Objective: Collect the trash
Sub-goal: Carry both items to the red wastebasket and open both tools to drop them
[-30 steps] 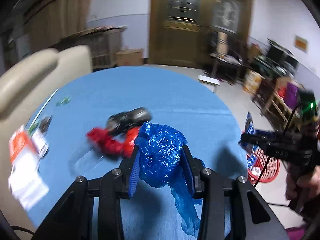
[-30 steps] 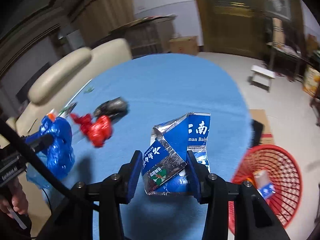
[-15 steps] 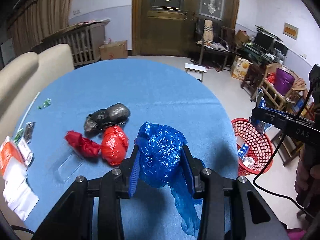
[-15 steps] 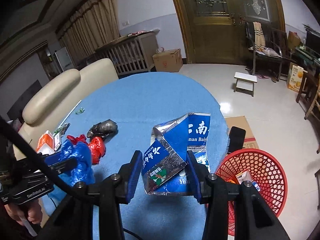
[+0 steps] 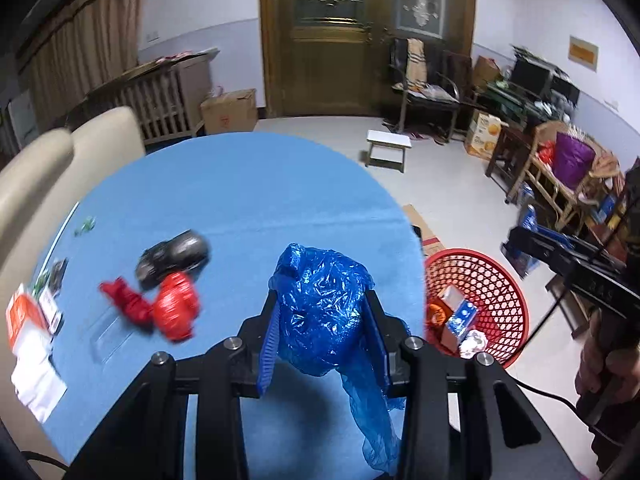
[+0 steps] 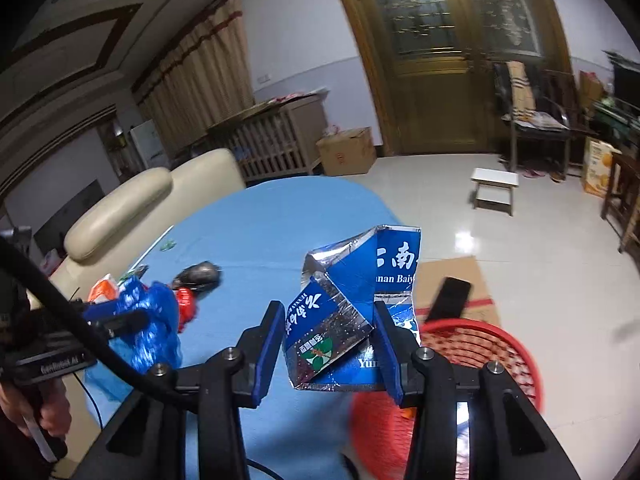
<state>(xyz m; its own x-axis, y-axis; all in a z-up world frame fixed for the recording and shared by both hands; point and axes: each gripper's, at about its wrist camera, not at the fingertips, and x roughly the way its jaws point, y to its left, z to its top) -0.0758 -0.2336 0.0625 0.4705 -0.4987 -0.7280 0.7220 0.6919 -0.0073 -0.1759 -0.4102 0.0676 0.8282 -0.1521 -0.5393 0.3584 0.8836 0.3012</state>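
While its blue pads pinch a crumpled blue plastic bag (image 5: 324, 312), the left tool (image 5: 323, 334) hangs above the blue table (image 5: 240, 200). At 9 o'clock from it lie a red wad (image 5: 174, 312) and a black wad (image 5: 172, 256); at 3 o'clock a red basket (image 5: 496, 280) stands on the floor. The right tool (image 6: 328, 354) is clamped on a flattened blue-and-silver carton (image 6: 352, 300) beside that basket.

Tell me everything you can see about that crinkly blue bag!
The blue plastic bag is thin, shiny, wrinkled film, scrunched into a lump. The left tongs pinch it between two blue pads, above the blue tablecloth. A loose tail droops down below the tongs. The right wrist view shows it too.
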